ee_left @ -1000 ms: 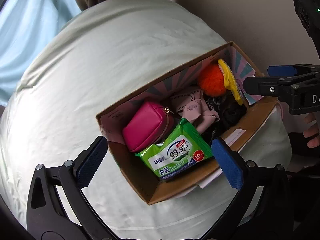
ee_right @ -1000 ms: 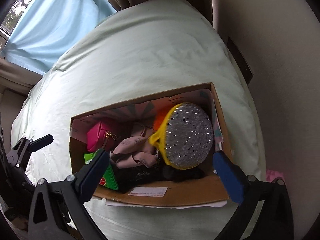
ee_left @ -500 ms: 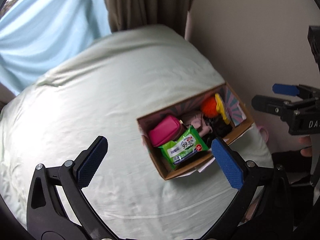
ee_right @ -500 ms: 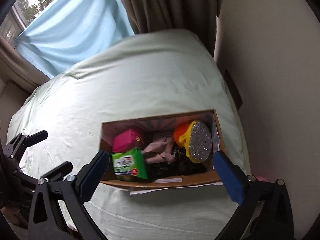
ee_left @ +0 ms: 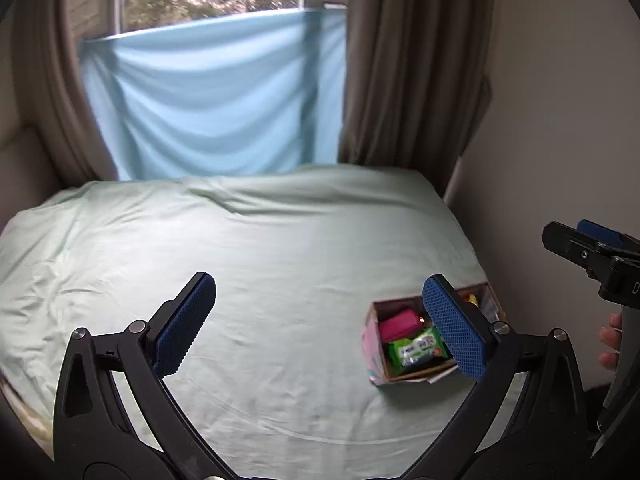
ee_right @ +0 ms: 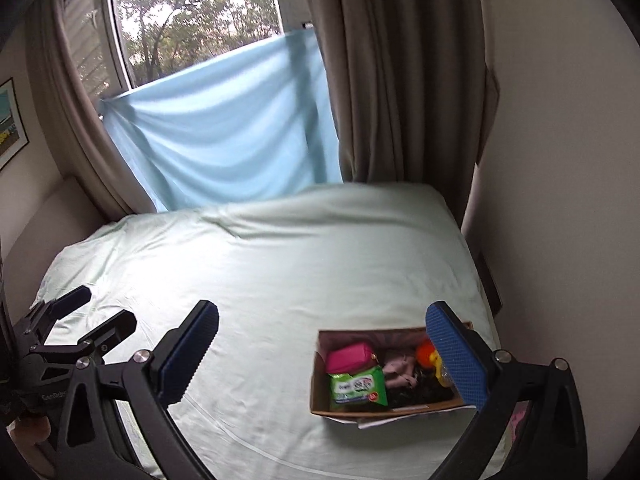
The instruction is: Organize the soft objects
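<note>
Jaws wide on left gripper [ee_left: 320, 322] and right gripper [ee_right: 322, 354]; one cardboard box [ee_right: 320, 384], one pink pouch [ee_right: 347, 357], one wipes pack [ee_right: 358, 390]

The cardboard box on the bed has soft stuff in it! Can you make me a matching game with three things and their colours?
Things:
1. zipped fabric pouch
2. plastic wet-wipes pack
3. fluffy pom-pom ball

Colours:
A. orange
B. bright pink
C. green

Pairs: 1-B, 2-C, 3-A. All three lie inside the open brown cardboard box.
</note>
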`<action>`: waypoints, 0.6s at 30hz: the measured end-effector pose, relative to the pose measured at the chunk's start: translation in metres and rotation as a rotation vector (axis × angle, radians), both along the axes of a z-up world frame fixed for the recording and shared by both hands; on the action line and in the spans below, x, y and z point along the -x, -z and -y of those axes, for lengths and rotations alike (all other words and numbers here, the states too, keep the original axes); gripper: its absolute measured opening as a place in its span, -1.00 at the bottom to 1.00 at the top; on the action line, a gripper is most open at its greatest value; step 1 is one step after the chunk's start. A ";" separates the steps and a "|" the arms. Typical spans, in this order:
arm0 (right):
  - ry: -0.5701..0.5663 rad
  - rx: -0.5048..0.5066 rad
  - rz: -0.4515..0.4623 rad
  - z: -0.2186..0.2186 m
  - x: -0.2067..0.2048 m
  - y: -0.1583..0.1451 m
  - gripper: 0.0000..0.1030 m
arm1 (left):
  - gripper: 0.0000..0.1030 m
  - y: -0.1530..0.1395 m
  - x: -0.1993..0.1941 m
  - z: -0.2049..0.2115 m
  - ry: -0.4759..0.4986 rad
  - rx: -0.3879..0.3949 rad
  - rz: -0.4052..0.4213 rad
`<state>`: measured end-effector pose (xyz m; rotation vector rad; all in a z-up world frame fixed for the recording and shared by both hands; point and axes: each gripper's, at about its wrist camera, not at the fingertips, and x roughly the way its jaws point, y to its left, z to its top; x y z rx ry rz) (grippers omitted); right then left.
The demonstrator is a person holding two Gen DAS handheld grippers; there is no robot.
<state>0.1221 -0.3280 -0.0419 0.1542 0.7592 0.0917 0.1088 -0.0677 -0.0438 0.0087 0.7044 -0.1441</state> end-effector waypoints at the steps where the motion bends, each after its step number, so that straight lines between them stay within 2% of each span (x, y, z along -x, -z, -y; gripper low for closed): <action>1: 0.000 0.008 0.016 -0.007 0.004 -0.006 1.00 | 1.00 -0.006 0.005 -0.007 -0.016 0.000 0.018; 9: 0.004 0.041 0.111 -0.036 0.029 -0.025 1.00 | 1.00 -0.035 0.032 -0.034 -0.060 -0.013 0.143; 18: 0.040 0.093 0.151 -0.039 0.039 -0.029 1.00 | 1.00 -0.037 0.043 -0.036 -0.056 -0.024 0.178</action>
